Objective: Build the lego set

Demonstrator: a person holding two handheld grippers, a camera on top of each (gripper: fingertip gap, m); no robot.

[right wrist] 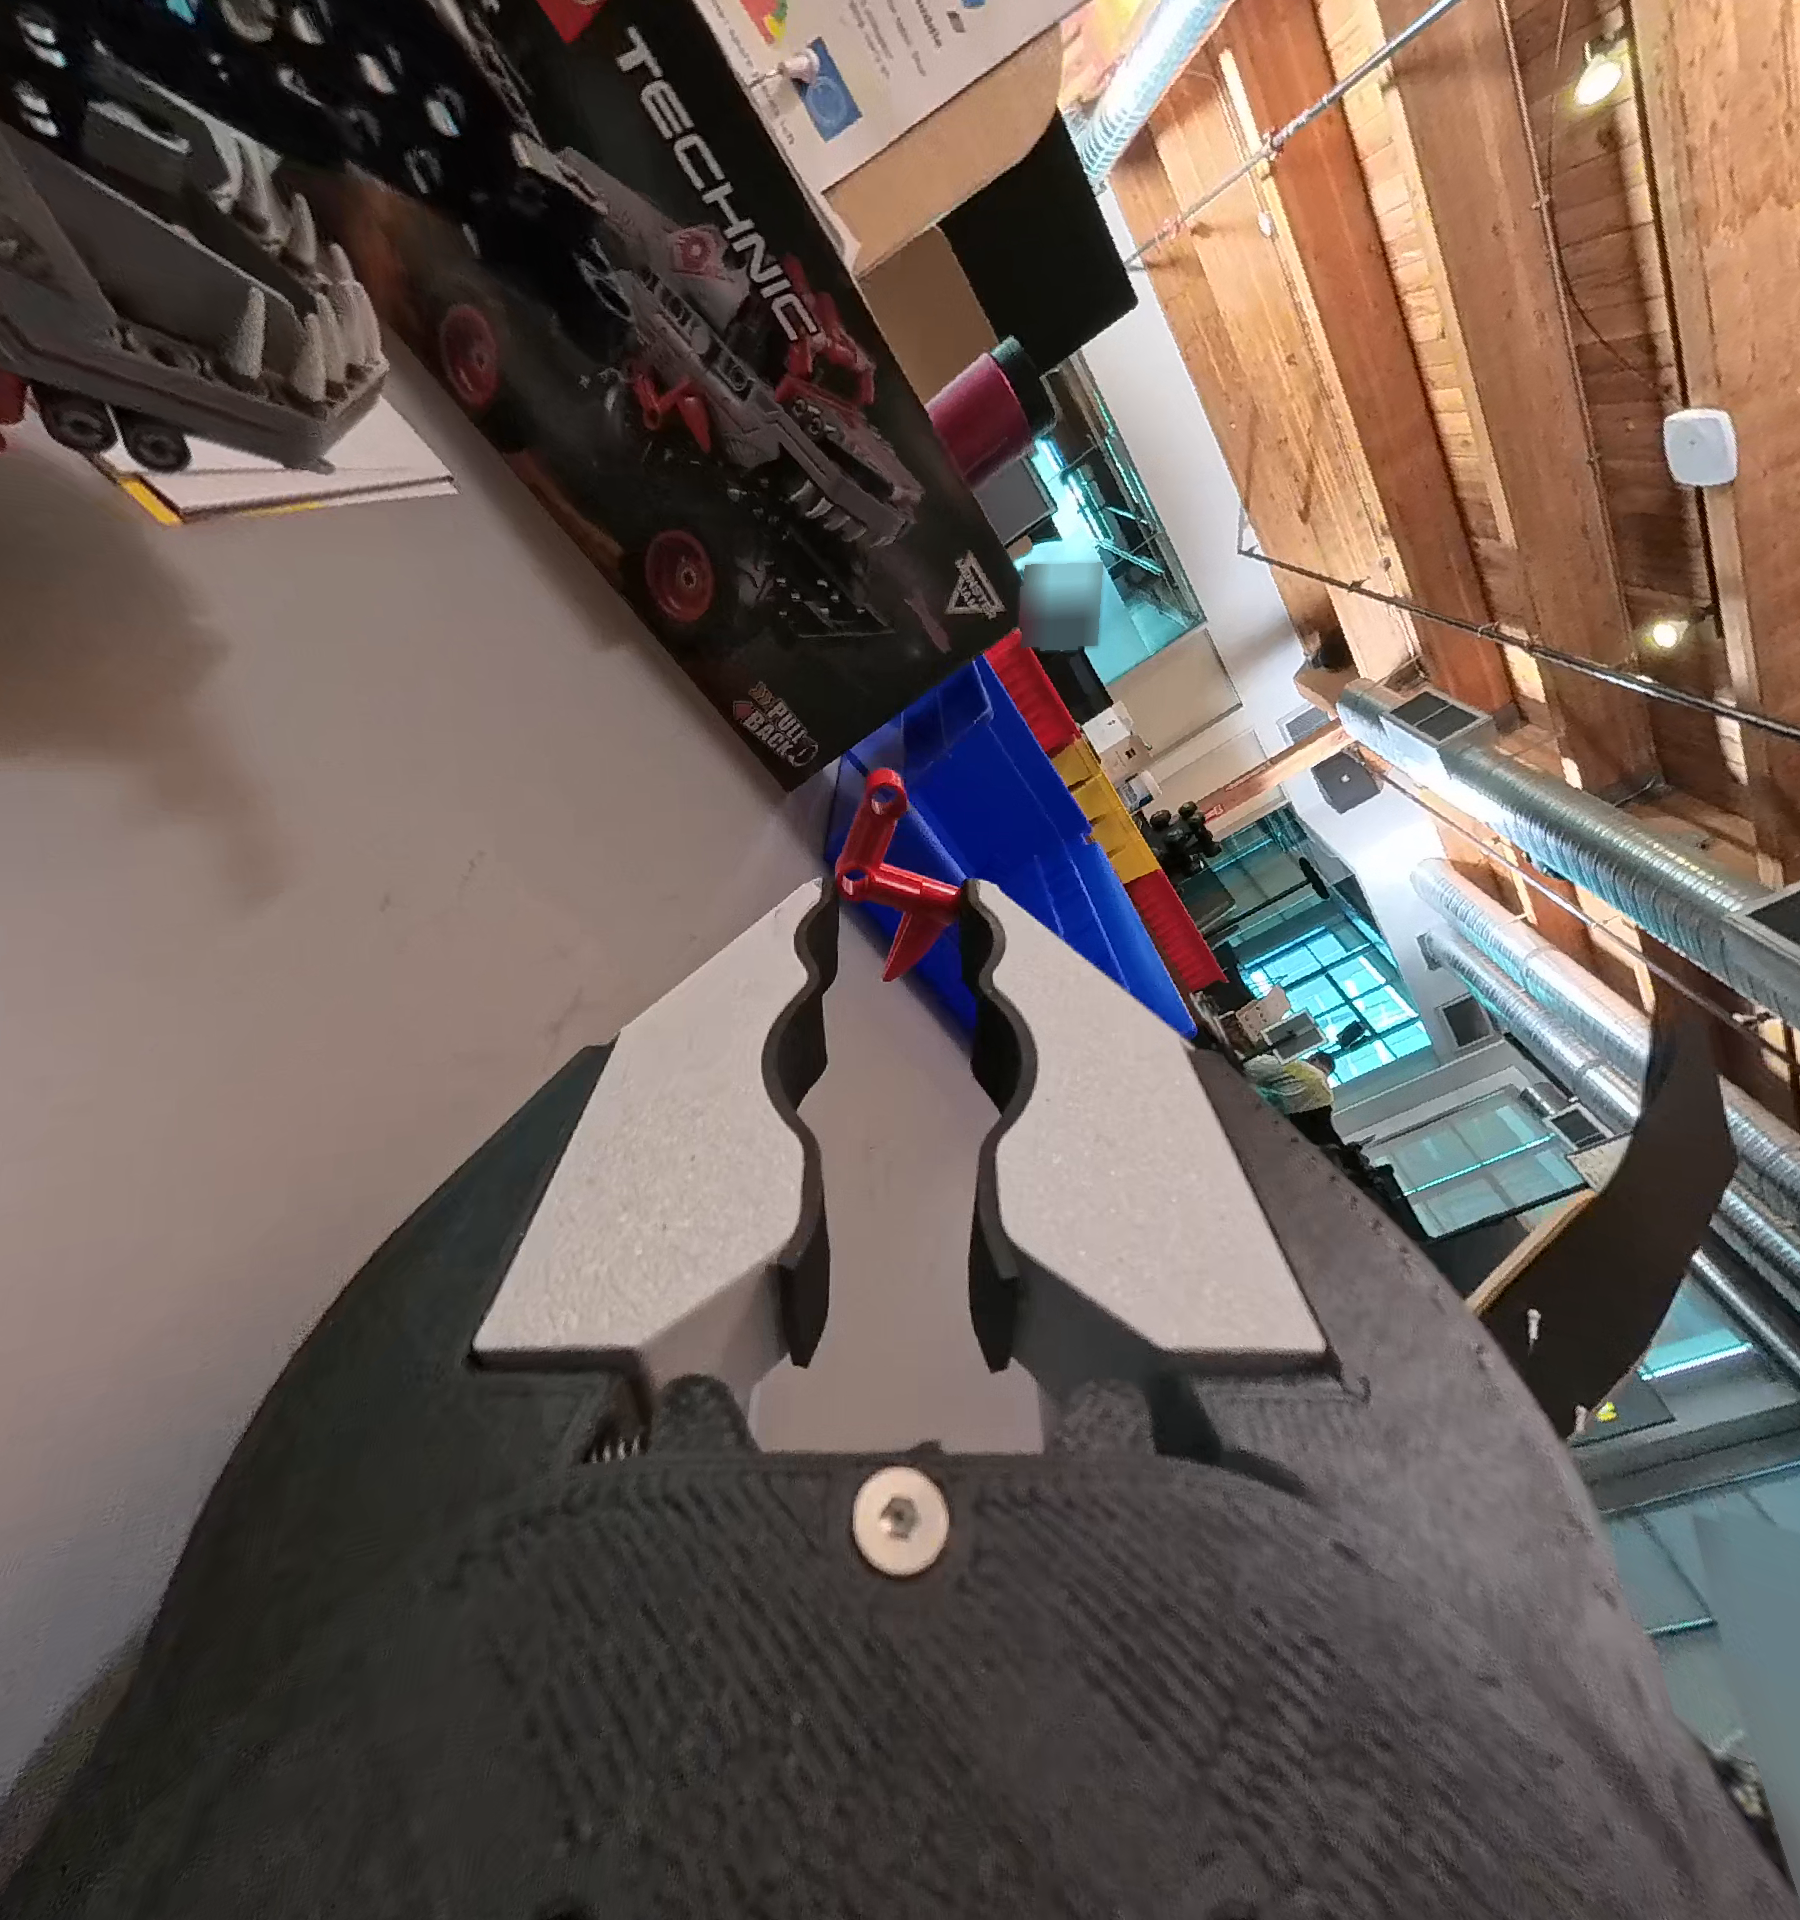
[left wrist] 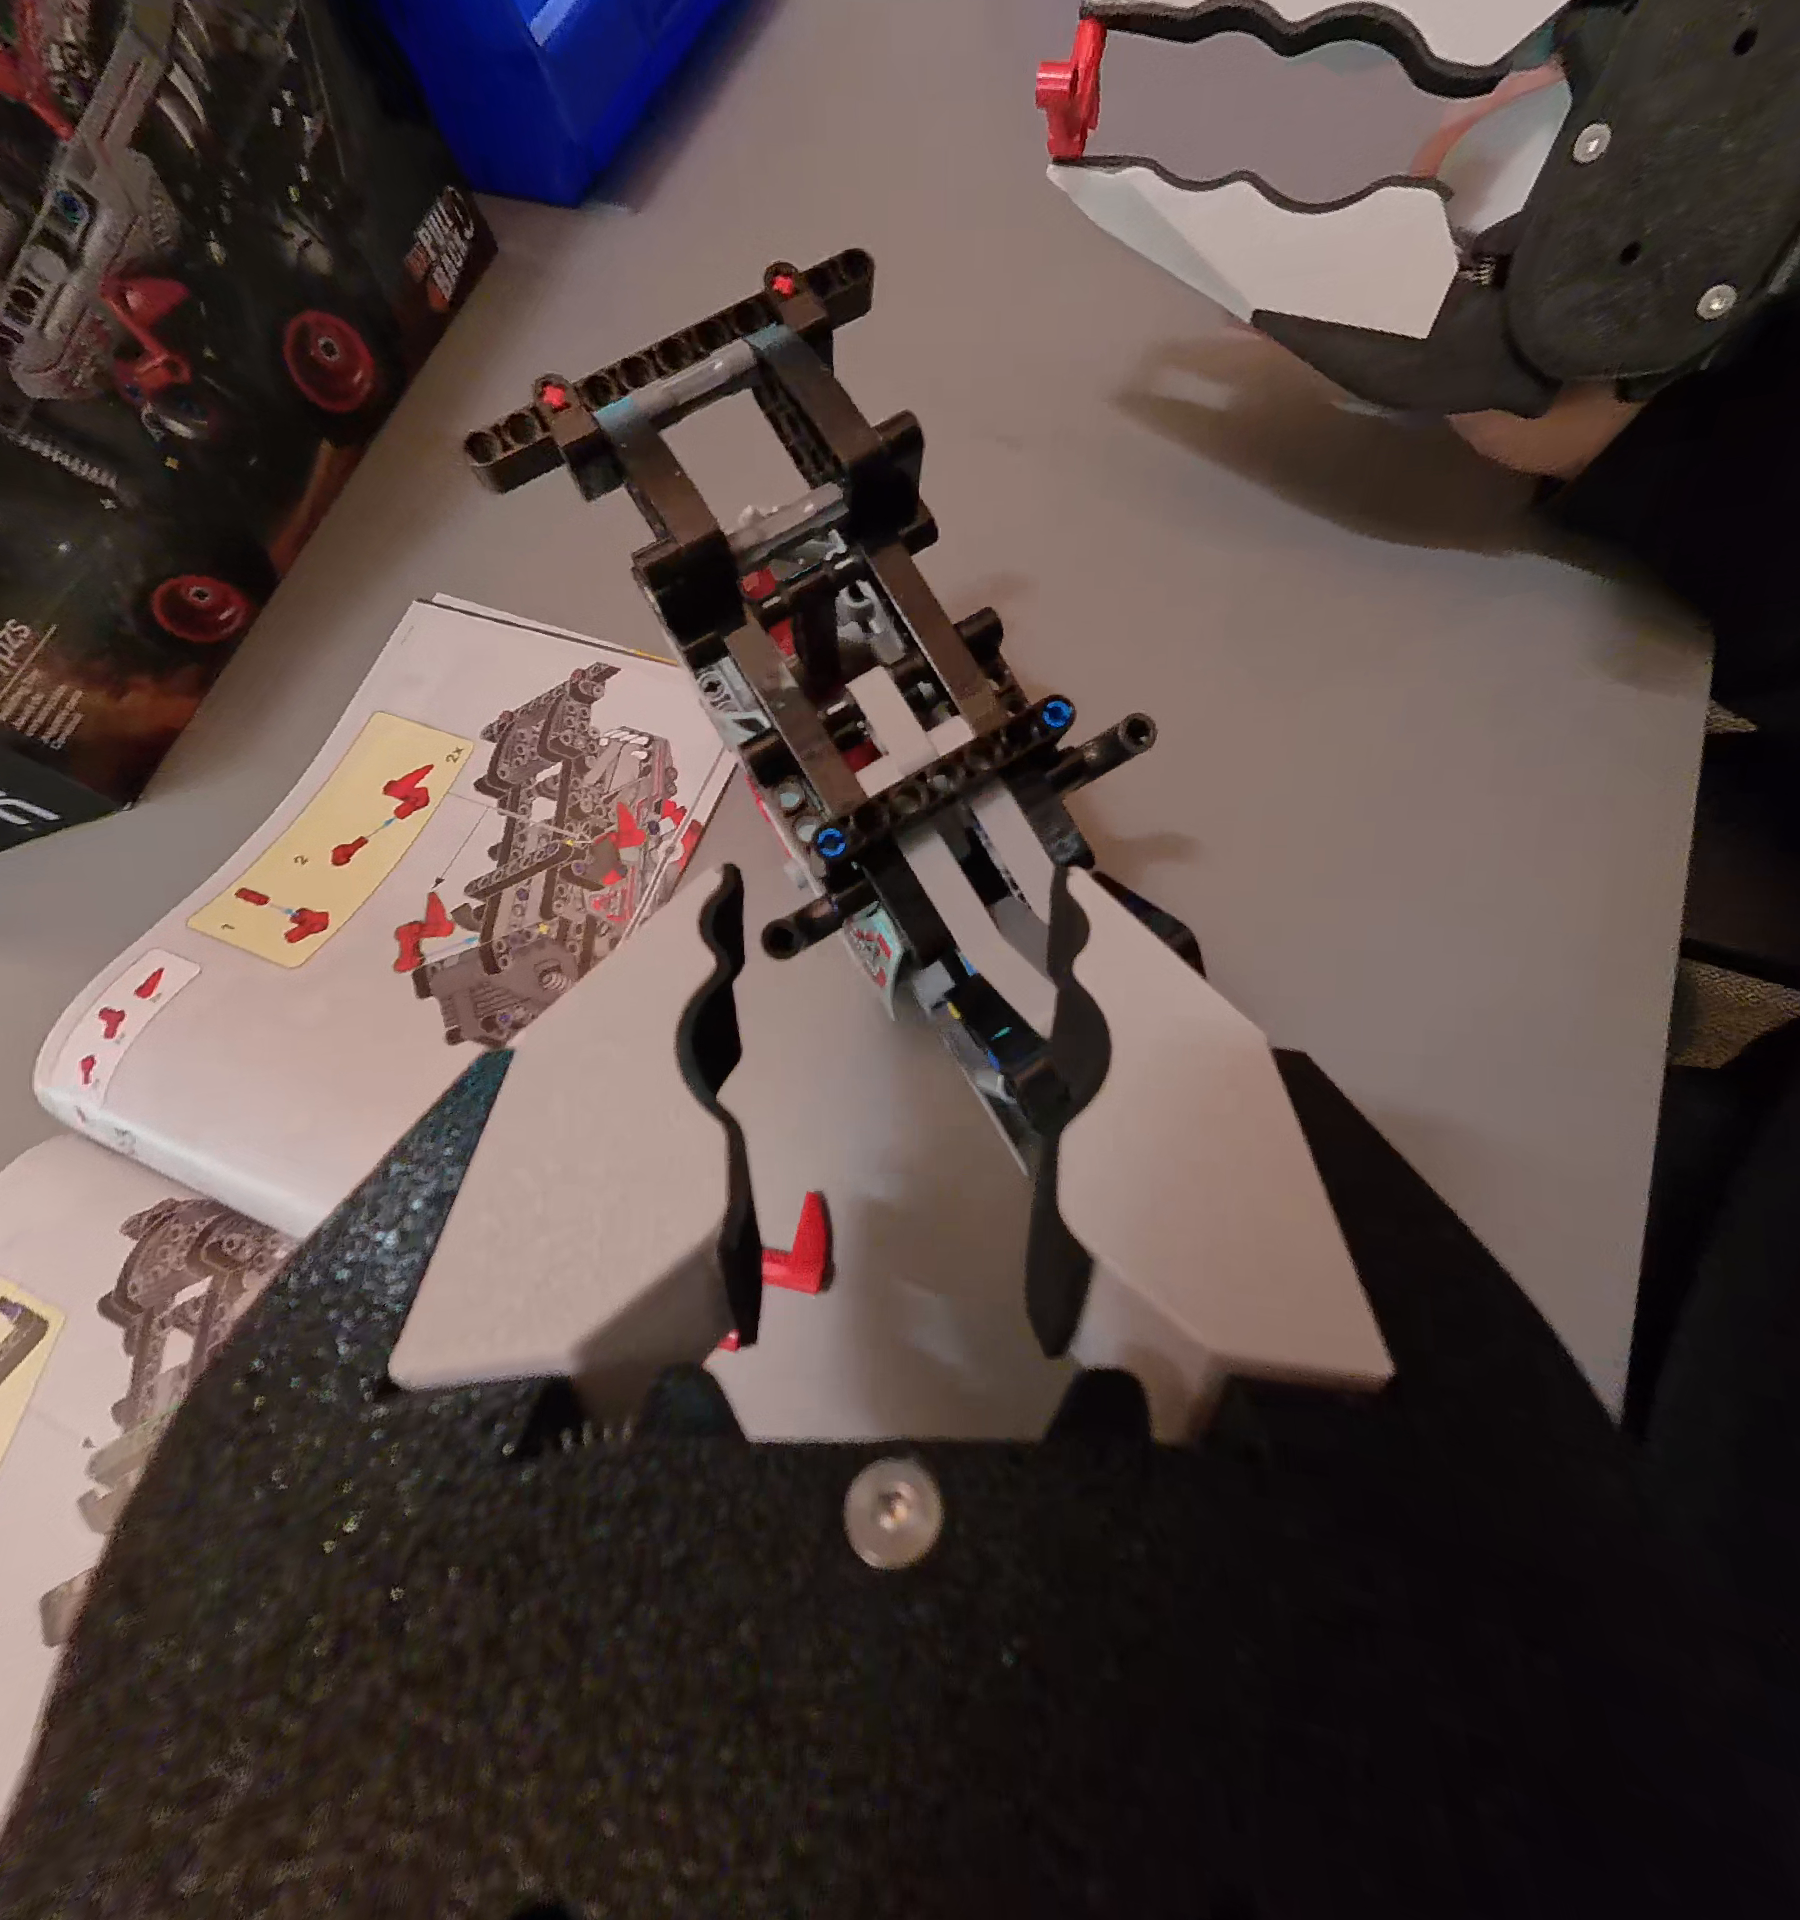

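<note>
The black Lego chassis (left wrist: 823,623) lies on the grey table (left wrist: 1343,779), with red and blue pins in its beams. Its near end sits between the fingers of my left gripper (left wrist: 896,904). The jaws are apart: the right finger touches the chassis and a gap shows at the left finger. A small red L-shaped piece (left wrist: 802,1242) lies on the table between those fingers. My right gripper (right wrist: 901,899) is shut on a red angled piece (right wrist: 891,883). In the left wrist view it (left wrist: 1072,94) hovers above the table, beyond the chassis at the upper right, with the red piece (left wrist: 1067,88) at its tips.
An open instruction booklet (left wrist: 356,883) lies left of the chassis. The set's box (left wrist: 148,364) stands at the far left with a blue bin (left wrist: 563,83) beside it. The table edge (left wrist: 1665,1039) runs close on the right. The box (right wrist: 719,364) and bin (right wrist: 979,810) also show ahead of the right gripper.
</note>
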